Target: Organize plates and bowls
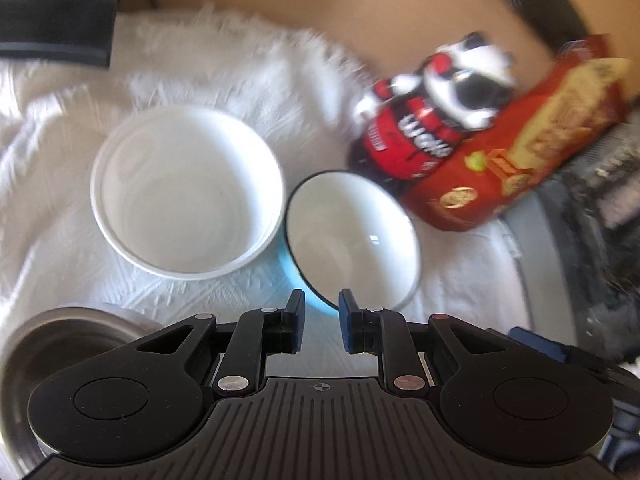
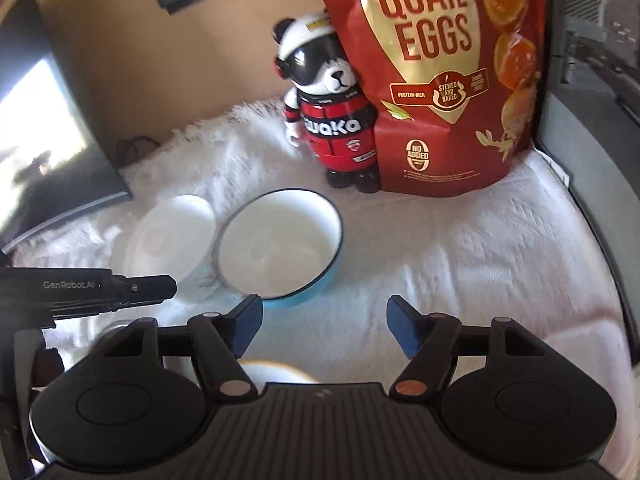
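A blue bowl with a white inside sits tilted on the white cloth, touching a larger white bowl to its left. My left gripper is narrowly open and empty, its tips at the blue bowl's near rim, one on each side. It shows from the side in the right wrist view. My right gripper is wide open and empty, just short of the blue bowl. A steel bowl lies under my left gripper, and a white rim under my right.
A panda figure in red and a red quail eggs bag stand behind the bowls. The white cloth covers the surface. A dark screen stands at the left, a beige wall behind.
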Demonstrator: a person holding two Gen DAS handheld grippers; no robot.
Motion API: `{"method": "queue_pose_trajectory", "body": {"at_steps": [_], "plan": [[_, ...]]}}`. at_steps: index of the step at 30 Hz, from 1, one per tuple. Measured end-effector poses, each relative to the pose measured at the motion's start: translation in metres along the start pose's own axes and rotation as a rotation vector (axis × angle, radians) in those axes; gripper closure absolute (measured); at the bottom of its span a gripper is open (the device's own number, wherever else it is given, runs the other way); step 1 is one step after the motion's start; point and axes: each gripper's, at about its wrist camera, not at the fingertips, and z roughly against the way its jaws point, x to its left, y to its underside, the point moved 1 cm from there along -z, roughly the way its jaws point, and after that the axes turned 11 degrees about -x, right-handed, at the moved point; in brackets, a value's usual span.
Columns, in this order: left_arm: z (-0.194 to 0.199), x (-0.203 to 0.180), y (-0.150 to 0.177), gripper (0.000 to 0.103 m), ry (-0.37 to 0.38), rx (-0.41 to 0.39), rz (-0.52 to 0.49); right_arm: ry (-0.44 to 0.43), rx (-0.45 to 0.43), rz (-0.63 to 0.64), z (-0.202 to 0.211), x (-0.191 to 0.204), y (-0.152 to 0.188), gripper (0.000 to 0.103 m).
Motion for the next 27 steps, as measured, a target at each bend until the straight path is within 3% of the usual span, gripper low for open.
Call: {"method": "queue_pose_trajectory", "body": {"at_steps": [3,6,9,11,13,16,21,26,27], "plan": [[-0.023,0.002,-0.001,0.083,-0.05,-0.022,0.025,0.001,0.024,0.062,-0.026,-0.006,-0.008,0.028],[-0.041,0.004,-0.001,0.082,-0.093,-0.065,0.03,-0.031,-0.03,0.132,-0.045,-0.011,-0.011,0.017],[-0.056,0.01,0.004,0.077,-0.109,-0.031,0.059,-0.043,-0.053,0.149,-0.066,-0.016,-0.015,0.017],[-0.065,0.01,0.005,0.074,-0.118,-0.009,0.059,-0.066,-0.017,0.112,-0.084,-0.022,-0.02,0.017],[-0.07,0.006,0.004,0.078,-0.141,-0.022,0.043,-0.111,0.061,0.098,-0.108,-0.024,-0.022,0.017],[-0.075,-0.001,0.002,0.077,-0.161,-0.031,0.014,-0.09,0.112,0.09,-0.14,-0.025,-0.02,0.02],[-0.082,-0.011,0.003,0.078,-0.202,-0.007,-0.051,-0.148,0.211,-0.015,-0.177,-0.032,-0.017,0.046],[-0.081,-0.016,0.007,0.079,-0.215,0.007,-0.061,-0.198,0.285,-0.023,-0.192,-0.025,-0.009,0.073],[-0.08,-0.019,0.009,0.079,-0.215,0.013,-0.066,-0.214,0.298,-0.027,-0.19,-0.025,-0.008,0.073]]}}
